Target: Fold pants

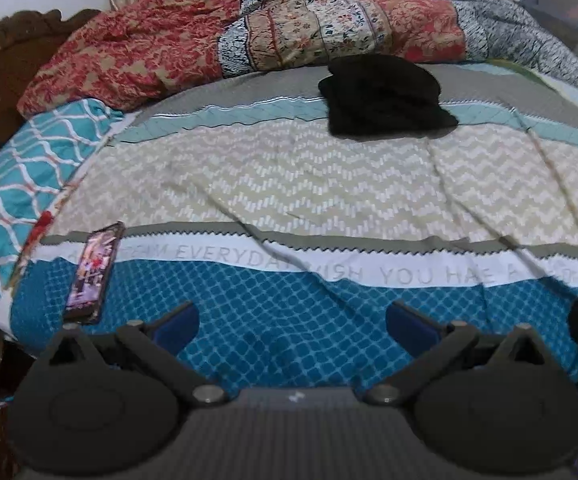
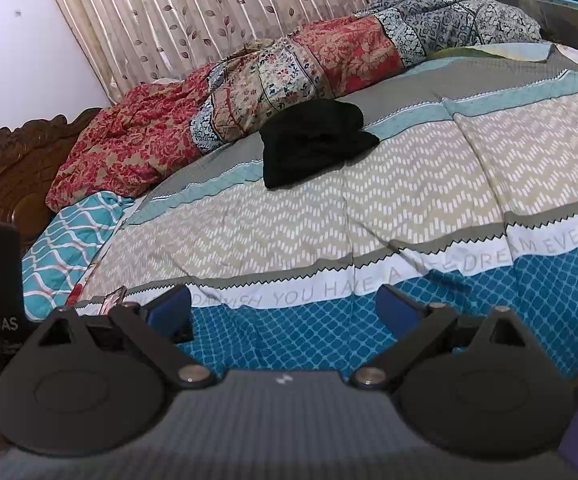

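1. Left wrist view: the left gripper hangs above the near, blue-patterned part of a bedspread, its two blue-padded fingers spread wide apart with only fabric showing between them. The black pants lie folded into a compact bundle far across the bed, on the grey and teal stripes, just in front of a rumpled red and floral quilt. A phone lies on the bedspread at the left, just beyond the left finger. A teal lattice pillow sits at the left edge, beside a carved wooden headboard.

2. Right wrist view: the right gripper is likewise spread fully apart and holds nothing, above the blue patterned band. The folded pants rest well away from it, touching the quilt. A leaf-print curtain hangs behind the bed.
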A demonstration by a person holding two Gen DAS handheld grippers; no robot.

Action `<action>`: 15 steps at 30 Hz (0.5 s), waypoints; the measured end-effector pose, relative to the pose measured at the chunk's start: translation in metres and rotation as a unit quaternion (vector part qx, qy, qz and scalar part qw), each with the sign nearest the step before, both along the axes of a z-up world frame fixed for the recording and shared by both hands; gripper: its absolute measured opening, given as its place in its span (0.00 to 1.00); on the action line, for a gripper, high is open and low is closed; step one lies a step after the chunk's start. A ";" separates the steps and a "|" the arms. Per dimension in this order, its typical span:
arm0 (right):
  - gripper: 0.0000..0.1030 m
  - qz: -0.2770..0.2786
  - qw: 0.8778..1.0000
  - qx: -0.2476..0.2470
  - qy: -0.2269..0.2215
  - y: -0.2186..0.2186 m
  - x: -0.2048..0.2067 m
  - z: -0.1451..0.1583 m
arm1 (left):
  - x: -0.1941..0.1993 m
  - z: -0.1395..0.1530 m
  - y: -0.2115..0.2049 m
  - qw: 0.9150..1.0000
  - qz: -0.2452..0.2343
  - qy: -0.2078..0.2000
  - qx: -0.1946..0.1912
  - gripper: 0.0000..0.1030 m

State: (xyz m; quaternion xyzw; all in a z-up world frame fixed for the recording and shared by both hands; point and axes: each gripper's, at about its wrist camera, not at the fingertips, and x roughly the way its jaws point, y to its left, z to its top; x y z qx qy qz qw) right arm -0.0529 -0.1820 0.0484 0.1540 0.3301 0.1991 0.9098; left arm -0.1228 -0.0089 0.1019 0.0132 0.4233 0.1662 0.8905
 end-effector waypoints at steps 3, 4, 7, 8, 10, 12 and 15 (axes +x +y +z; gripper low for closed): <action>0.97 0.001 1.000 0.001 0.005 0.001 0.002 -0.004 | 0.001 -0.004 0.001 1.000 -0.004 0.004 -0.003 1.00; 0.97 0.000 1.000 0.002 0.008 0.001 0.003 -0.006 | 0.003 -0.006 0.002 1.000 -0.005 0.008 -0.008 1.00; 0.97 0.000 1.000 0.002 0.018 0.002 0.008 -0.011 | 0.008 -0.011 0.005 1.000 -0.003 0.013 -0.016 1.00; 0.97 0.000 1.000 0.001 0.021 0.002 0.010 -0.013 | 0.009 -0.013 0.005 1.000 -0.001 0.014 -0.016 1.00; 0.97 -0.002 1.000 -0.002 0.024 0.002 0.013 -0.015 | 0.015 -0.017 0.006 1.000 0.003 0.022 -0.016 1.00; 0.97 -0.006 1.000 -0.003 0.026 0.001 0.016 -0.017 | 0.021 -0.022 0.006 0.999 0.004 0.034 -0.021 1.00; 0.97 -0.009 0.999 -0.004 0.033 0.001 0.022 -0.022 | 0.029 -0.029 0.006 0.998 -0.005 0.053 -0.041 1.00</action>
